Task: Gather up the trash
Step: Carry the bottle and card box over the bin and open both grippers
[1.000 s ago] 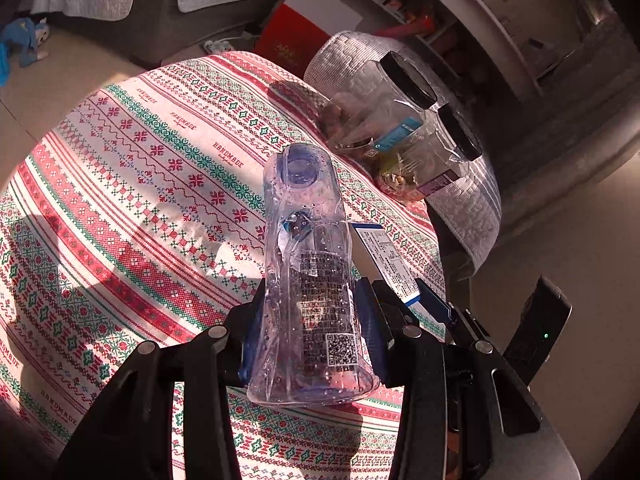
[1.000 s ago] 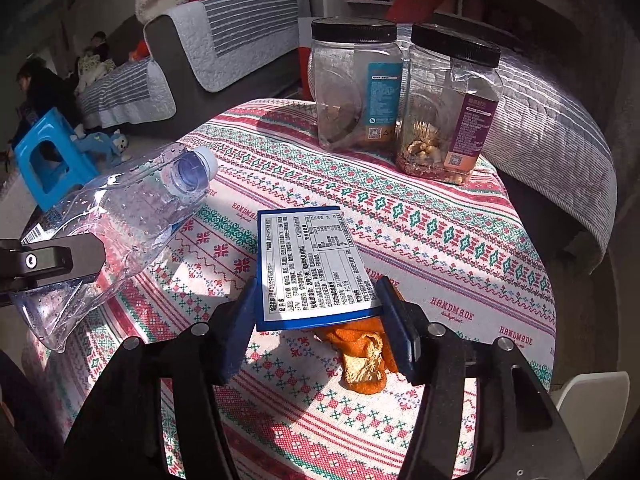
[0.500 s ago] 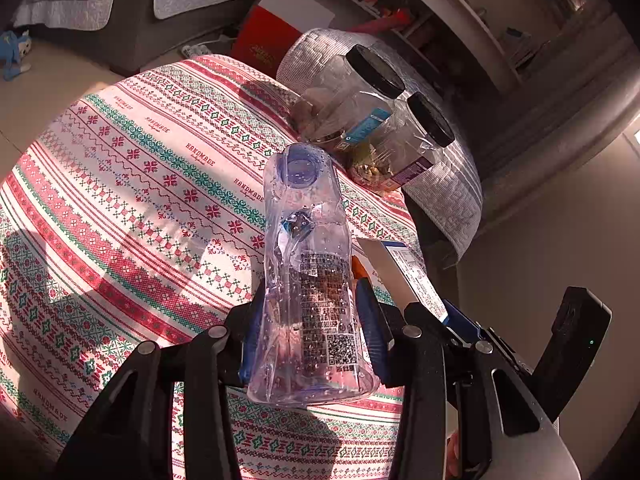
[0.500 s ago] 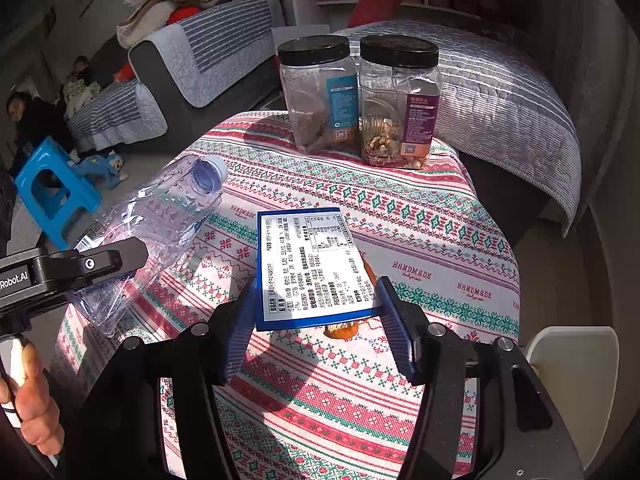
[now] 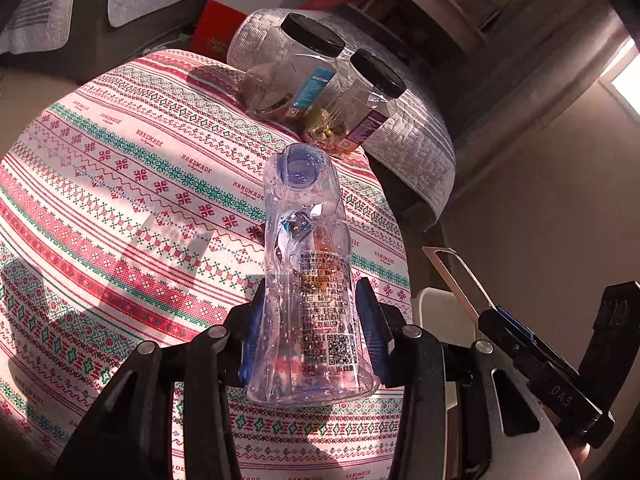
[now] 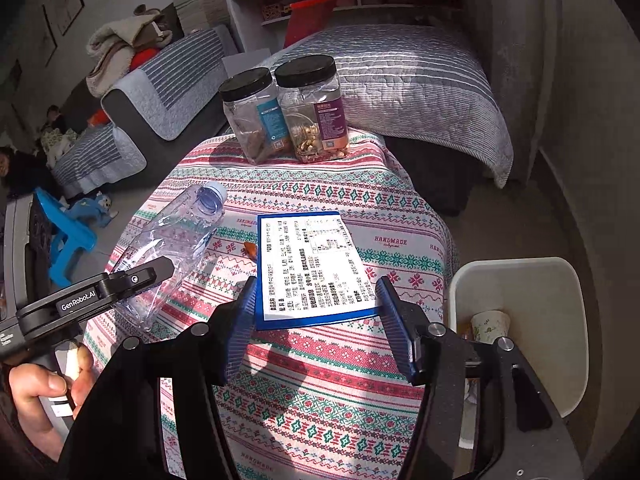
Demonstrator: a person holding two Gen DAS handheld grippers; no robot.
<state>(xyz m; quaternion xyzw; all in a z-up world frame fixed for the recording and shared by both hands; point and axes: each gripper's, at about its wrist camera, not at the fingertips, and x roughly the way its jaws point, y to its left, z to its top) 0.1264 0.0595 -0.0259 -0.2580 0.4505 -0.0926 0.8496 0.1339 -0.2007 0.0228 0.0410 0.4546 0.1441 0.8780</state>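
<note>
Both loads are up off the worktop [image 6: 400, 208]: the left gripper [image 5: 310, 336] clamps a crushed bottle [image 5: 308, 280], the right gripper [image 6: 316, 304] a flat carton [image 6: 316, 268]. Carry each over the white bin [image 6: 520, 276] beside the worktop before the jaws let go, carton first since it is nearer.

In the right wrist view, the white bin [image 6: 520, 320] at lower right is partly hidden behind the right gripper [image 6: 316, 320]; its contents beyond a paper cup [image 6: 490, 326] are unclear.
</note>
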